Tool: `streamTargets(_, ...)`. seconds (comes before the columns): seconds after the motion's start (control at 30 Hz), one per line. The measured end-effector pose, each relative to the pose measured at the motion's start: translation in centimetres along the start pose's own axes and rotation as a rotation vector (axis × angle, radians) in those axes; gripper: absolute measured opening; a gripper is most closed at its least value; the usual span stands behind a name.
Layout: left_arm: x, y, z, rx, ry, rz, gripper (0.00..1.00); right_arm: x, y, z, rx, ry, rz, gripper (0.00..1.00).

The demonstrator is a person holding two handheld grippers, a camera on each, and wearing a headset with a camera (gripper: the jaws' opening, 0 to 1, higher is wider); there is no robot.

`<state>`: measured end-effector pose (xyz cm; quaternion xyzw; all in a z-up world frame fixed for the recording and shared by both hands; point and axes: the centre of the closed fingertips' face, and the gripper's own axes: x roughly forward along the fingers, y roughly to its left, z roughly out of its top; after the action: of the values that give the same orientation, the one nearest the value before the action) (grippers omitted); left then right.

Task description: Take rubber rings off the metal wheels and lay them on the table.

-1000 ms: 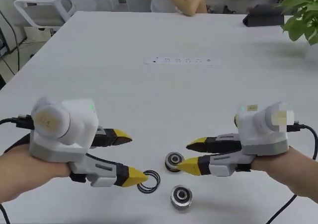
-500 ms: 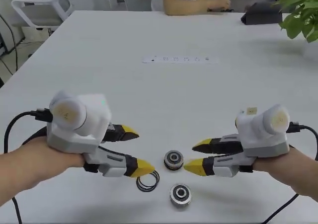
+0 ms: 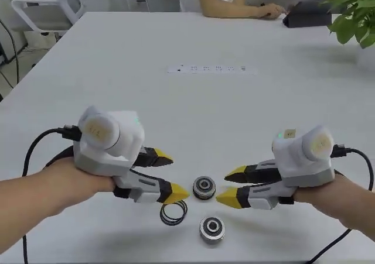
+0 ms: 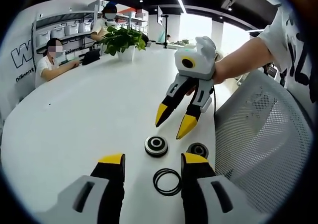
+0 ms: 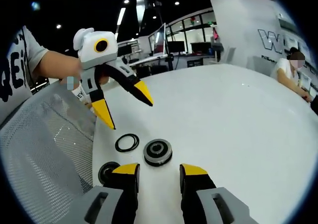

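left gripper [image 3: 173,175] and right gripper [image 3: 227,186] held wide, empty | wheel [image 3: 204,187] flanked, likely for next pull | rings [image 3: 174,212] laid aside on table [image 3: 176,112]

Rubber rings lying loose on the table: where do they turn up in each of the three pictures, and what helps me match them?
Head view: rubber rings low, slightly left of centre.
Left gripper view: rings low centre.
Right gripper view: rings left of centre.
Shared landmark: the metal wheel beside them, the one farther from the table edge.
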<state>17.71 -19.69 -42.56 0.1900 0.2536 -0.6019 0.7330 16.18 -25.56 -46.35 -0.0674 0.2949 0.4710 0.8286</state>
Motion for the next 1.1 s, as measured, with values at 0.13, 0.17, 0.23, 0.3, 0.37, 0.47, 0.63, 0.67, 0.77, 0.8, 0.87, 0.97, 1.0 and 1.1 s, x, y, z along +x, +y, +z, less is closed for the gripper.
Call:
streamTargets(0.13,0.5,-0.2,0.1,0.005,0.005,-0.006,0.39,0.4,0.1,0.0,-0.008,0.005,0.004,0.29)
streamTargets(0.17,0.7,-0.2,0.1,0.005,0.006,-0.007,0.39,0.5,0.1,-0.1,-0.011,0.007,0.004,0.28)
streamTargets(0.23,1.0,-0.3,0.1,0.006,0.009,-0.011,0.38,0.6,0.1,-0.1,-0.012,0.009,0.007,0.27)
streamTargets(0.3,1.4,-0.4,0.1,0.006,0.011,-0.016,0.37,0.8,0.1,-0.1,-0.017,0.013,0.01,0.26)
streamTargets(0.37,1.6,-0.6,0.1,0.005,0.014,-0.024,0.36,0.9,0.2,-0.1,-0.018,0.014,0.012,0.26)
streamTargets(0.47,2.0,-0.5,0.0,0.001,0.019,-0.024,0.34,1.0,0.2,-0.1,-0.015,0.013,0.013,0.24)
streamTargets(0.63,2.7,-0.7,0.1,-0.009,0.018,-0.031,0.33,1.3,0.2,-0.2,-0.018,0.017,0.014,0.22)
streamTargets(0.67,2.8,-0.7,0.1,-0.009,0.02,-0.032,0.33,1.4,0.2,-0.2,-0.019,0.017,0.014,0.22)
streamTargets(0.77,3.1,-0.9,0.1,-0.008,0.024,-0.036,0.32,1.5,0.2,-0.1,-0.018,0.015,0.014,0.2)
streamTargets(0.8,3.2,-1.0,0.1,-0.011,0.025,-0.04,0.32,1.6,0.1,-0.1,-0.016,0.014,0.012,0.2)
streamTargets(0.87,3.4,-1.1,0.1,-0.011,0.026,-0.042,0.31,1.6,0.0,-0.2,-0.012,0.013,0.009,0.19)
streamTargets(0.97,3.8,-1.1,0.1,-0.012,0.027,-0.044,0.31,1.6,0.1,-0.4,-0.015,0.018,0.009,0.18)
streamTargets(1.0,3.8,-1.1,0.1,-0.012,0.028,-0.045,0.3,1.6,0.1,-0.4,-0.016,0.019,0.009,0.18)
streamTargets(1.1,4.1,-1.3,-0.1,-0.017,0.037,-0.051,0.28,1.7,0.0,-0.5,-0.014,0.018,0.008,0.17)
